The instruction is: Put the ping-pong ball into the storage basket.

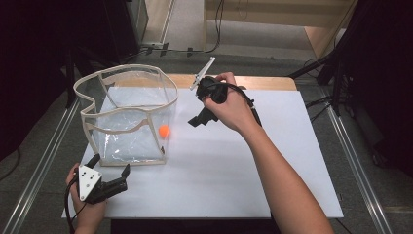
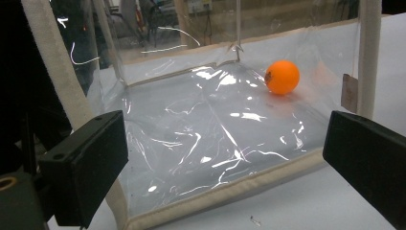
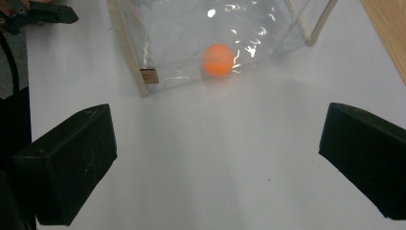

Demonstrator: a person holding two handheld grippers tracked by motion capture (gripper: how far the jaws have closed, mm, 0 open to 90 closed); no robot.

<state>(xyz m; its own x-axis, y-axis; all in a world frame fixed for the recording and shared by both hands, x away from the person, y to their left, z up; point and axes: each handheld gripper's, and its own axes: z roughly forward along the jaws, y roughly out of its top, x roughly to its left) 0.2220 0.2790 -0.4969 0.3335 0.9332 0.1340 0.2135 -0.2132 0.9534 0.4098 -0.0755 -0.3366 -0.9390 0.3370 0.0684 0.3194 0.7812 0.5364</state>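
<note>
Left gripper (image 1: 111, 165) spread wide, empty, just before the near wall of clear bag (image 1: 127, 114). Right gripper (image 1: 198, 119) likewise wide and empty, raised over white board (image 1: 272, 161) beside bag. Inside bag, on its floor near a corner: ball (image 1: 164, 130), orange, alone.

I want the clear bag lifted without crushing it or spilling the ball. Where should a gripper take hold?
Probably on the cream fabric rim of the clear bag, coming down from above with the jaws astride the edge. The binding looks firmer than the thin, crinkled plastic walls, the mouth stands open upward, and the orange ball lies on its floor.
</note>
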